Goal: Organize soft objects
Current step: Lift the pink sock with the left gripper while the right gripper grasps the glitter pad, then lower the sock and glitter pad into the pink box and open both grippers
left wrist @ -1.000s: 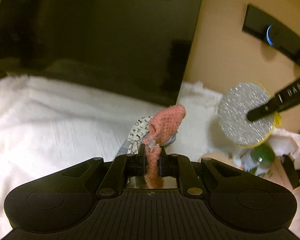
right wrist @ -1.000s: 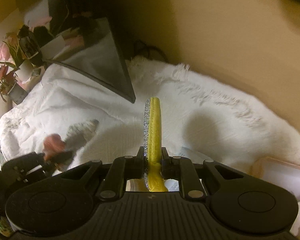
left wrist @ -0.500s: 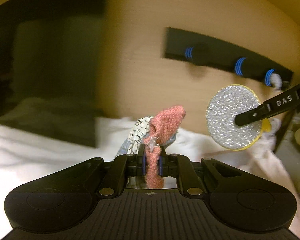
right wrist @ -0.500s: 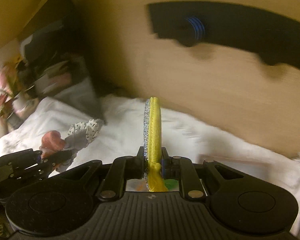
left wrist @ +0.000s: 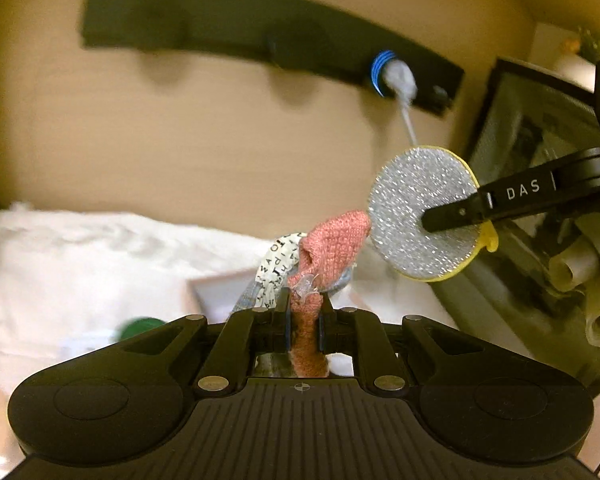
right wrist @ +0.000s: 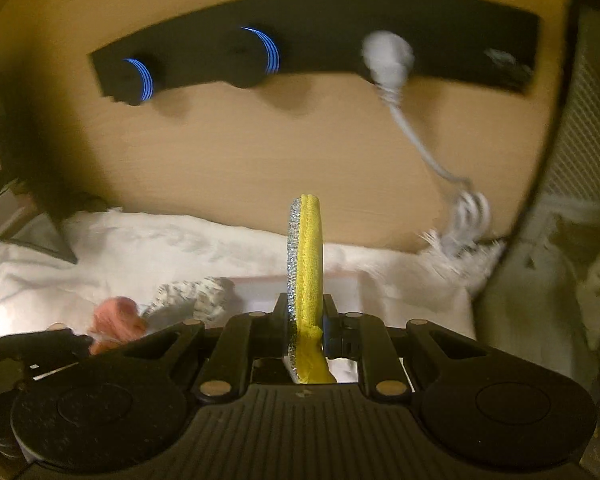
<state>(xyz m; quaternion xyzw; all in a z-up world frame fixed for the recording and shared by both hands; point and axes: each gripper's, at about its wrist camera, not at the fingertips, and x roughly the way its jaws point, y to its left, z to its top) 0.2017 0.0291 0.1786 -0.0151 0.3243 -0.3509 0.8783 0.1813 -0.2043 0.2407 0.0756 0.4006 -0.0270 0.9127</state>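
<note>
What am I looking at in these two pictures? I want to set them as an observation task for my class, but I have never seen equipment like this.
There is no robot here. A person holds a two-fingered gripping tool in each hand, and each tool carries a wide-angle camera looking forward along its jaws, so the black shape at the bottom of each picture is the tool itself.

In the left tool's picture, the left gripper is shut on a bundle of soft cloths, pink knit and printed fabric. The right gripper pinches a round sponge, silver on one face, yellow on the other.

Below lies a white fluffy cloth. On the wall behind is a black panel with blue-ringed knobs and a grey plug with its cable.
</note>
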